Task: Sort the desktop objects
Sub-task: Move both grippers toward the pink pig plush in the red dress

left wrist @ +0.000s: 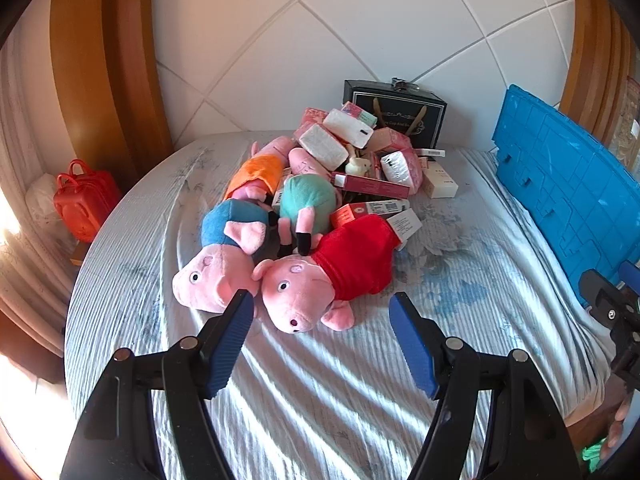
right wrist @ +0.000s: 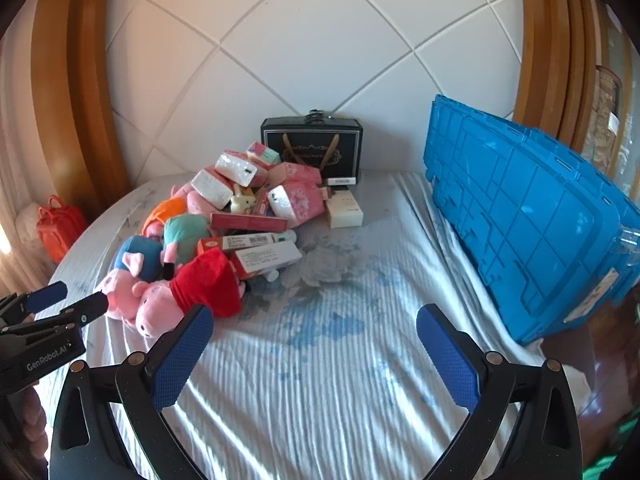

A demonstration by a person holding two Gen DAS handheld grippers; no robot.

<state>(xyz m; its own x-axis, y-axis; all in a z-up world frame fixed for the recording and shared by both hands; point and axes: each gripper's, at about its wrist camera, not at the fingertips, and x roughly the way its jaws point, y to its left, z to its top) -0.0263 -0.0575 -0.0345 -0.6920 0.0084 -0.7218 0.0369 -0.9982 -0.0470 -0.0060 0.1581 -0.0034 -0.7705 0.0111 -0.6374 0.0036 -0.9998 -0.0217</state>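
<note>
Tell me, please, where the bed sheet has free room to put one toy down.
Free: the sheet between the red-dressed pig and the blue crate, and in front of both open grippers. Crowded: the pile of pigs and boxes before the black box.

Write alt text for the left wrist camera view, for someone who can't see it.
The open left gripper hovers over a striped sheet, aimed at a red-dressed pig plush at the front of a pile of plush pigs and small boxes. A black gift bag stands behind the pile, and a blue crate sits to the right.
</note>
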